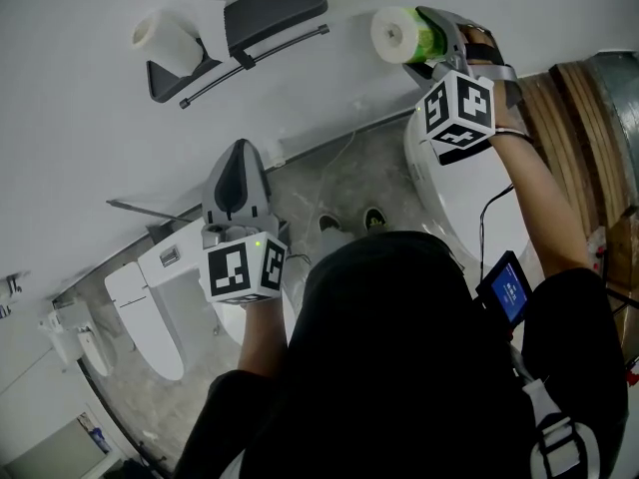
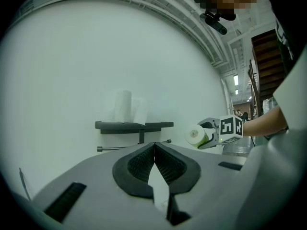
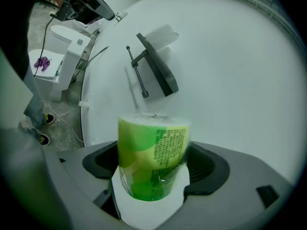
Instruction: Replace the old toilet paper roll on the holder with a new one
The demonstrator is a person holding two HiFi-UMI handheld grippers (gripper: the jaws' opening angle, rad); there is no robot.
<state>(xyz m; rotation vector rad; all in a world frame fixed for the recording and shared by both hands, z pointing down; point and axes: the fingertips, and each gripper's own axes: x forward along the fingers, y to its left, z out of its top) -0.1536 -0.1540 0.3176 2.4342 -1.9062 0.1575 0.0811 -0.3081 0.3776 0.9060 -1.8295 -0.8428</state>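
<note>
The black holder (image 1: 270, 13) hangs on the white wall, and its thin bar (image 1: 255, 63) is bare. A white roll (image 1: 165, 33) rests on the holder's shelf; it shows again in the left gripper view as a white roll (image 2: 123, 107) standing upright. My right gripper (image 1: 439, 40) is shut on a new roll in green wrapper (image 1: 404, 35), held near the wall to the right of the holder. That wrapped roll (image 3: 153, 157) fills the right gripper (image 3: 153, 169). My left gripper (image 1: 238, 173) is lower, its jaws shut and empty (image 2: 154, 148), pointing at the holder (image 2: 134, 125).
A white toilet (image 1: 165, 307) stands below at the left and another toilet (image 1: 479, 198) under my right arm. A cable runs over the grey stone floor (image 1: 344, 183). A small lit screen (image 1: 509, 289) sits near my right elbow. Wooden steps (image 1: 574, 118) are at the right.
</note>
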